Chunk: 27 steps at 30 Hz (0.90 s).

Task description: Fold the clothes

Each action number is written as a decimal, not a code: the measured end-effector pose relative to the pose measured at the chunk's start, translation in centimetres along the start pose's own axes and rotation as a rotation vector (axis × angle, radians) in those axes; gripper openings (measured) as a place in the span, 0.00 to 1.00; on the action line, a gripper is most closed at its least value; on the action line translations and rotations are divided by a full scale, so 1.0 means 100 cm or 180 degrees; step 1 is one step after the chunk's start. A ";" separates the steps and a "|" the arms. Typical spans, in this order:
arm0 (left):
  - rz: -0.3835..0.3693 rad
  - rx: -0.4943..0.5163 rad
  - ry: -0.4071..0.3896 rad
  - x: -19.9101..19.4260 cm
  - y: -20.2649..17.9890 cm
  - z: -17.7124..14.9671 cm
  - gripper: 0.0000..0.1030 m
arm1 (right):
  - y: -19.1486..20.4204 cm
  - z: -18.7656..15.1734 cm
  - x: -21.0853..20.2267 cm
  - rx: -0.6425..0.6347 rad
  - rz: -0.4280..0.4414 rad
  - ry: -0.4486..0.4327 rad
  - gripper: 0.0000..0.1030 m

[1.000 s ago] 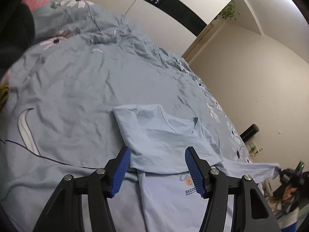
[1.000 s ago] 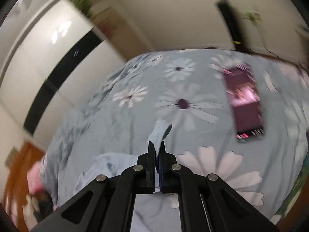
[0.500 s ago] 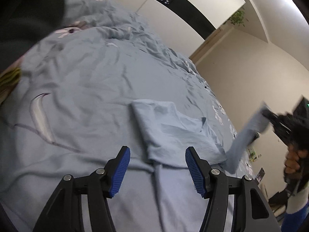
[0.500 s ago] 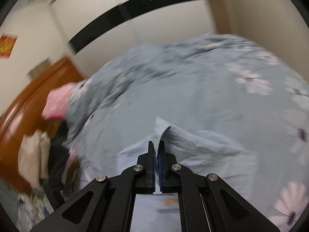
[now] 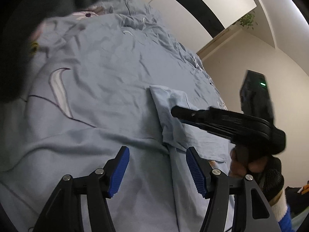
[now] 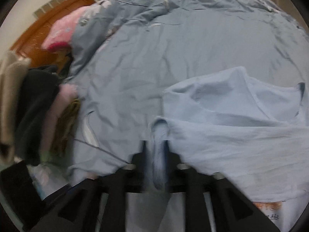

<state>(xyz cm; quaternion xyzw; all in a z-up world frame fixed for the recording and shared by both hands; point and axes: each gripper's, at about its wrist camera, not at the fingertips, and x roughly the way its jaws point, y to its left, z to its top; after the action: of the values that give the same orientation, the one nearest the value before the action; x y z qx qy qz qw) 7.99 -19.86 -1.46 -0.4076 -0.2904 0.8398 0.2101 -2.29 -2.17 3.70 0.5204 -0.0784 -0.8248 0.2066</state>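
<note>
shirt point(image 6: 231, 119): matt cloth | duvet point(image 5: 108, 73): creased cloth | headboard point(image 6: 38, 32): wood

Clearly a home bedroom, judging by the wide bed under a rumpled blue floral duvet point(image 5: 108, 73), pink pillow point(image 6: 61, 32) against a wooden headboard point(image 6: 38, 32), heaped clothes point(image 6: 36, 114) alongside and a glossy wardrobe point(image 5: 195, 5) behind.

The right hand-held gripper point(image 6: 155, 148) pinches a light-blue shirt's point(image 6: 231, 119) sleeve cuff point(image 6: 159, 154) over the bedspread point(image 6: 193, 48).

I note pale blue shirt point(image 6: 231, 116) with orange print; grey-blue floral bedcover point(image 5: 108, 73); pink pillow point(image 6: 61, 32).
</note>
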 end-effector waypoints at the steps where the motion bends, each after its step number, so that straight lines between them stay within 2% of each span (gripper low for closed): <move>1: -0.0035 0.0037 0.0027 0.007 -0.004 0.004 0.63 | -0.005 -0.002 -0.008 0.0018 0.0052 -0.0063 0.49; 3: -0.0097 0.0101 0.0087 0.022 -0.010 0.011 0.63 | -0.016 -0.006 -0.027 0.0088 0.0120 -0.0213 0.49; 5: -0.0121 0.0111 0.0169 0.040 -0.014 0.021 0.63 | -0.035 -0.013 -0.049 0.0205 0.0067 -0.0362 0.49; 7: -0.0011 0.0111 0.0235 0.060 -0.013 0.031 0.63 | -0.068 -0.028 -0.076 0.0308 -0.0044 -0.0526 0.49; 10: 0.0255 0.0151 0.0304 0.084 -0.011 0.043 0.63 | -0.128 -0.050 -0.114 0.0569 -0.0541 -0.0749 0.49; 13: 0.0566 0.0265 0.0346 0.102 -0.013 0.047 0.63 | -0.189 -0.070 -0.136 0.1019 -0.1133 -0.0812 0.49; 14: 0.0635 0.0297 0.0353 0.106 -0.014 0.047 0.63 | -0.206 -0.076 -0.140 0.1147 -0.1199 -0.0811 0.49; 18: 0.0687 0.0343 0.0355 0.112 -0.019 0.050 0.63 | -0.235 -0.078 -0.127 0.1329 -0.0887 -0.0793 0.49; 21: 0.0704 0.0414 0.0351 0.113 -0.025 0.053 0.63 | -0.243 -0.069 -0.120 0.1272 -0.1058 -0.0893 0.48; 23: 0.0700 0.0461 0.0352 0.110 -0.027 0.054 0.63 | -0.259 -0.067 -0.122 0.1441 -0.0978 -0.1012 0.48; 24: 0.0722 0.0493 0.0360 0.111 -0.028 0.053 0.63 | -0.269 -0.068 -0.122 0.1546 -0.0875 -0.1039 0.44; 25: 0.0756 0.0518 0.0372 0.112 -0.029 0.052 0.63 | -0.276 -0.067 -0.119 0.1600 -0.0823 -0.1015 0.17; 26: 0.0815 0.0531 0.0393 0.115 -0.028 0.052 0.63 | -0.281 -0.066 -0.116 0.1624 -0.0805 -0.0968 0.05; 27: 0.0867 0.0538 0.0413 0.118 -0.028 0.052 0.63 | -0.284 -0.064 -0.111 0.1625 -0.0814 -0.0929 0.05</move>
<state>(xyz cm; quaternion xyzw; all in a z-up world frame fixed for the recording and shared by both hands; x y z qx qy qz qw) -2.75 -12.47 -3.67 -0.4774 -0.1467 0.8539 0.1462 0.20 28.70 0.28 0.4373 -0.2456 -0.8637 -0.0494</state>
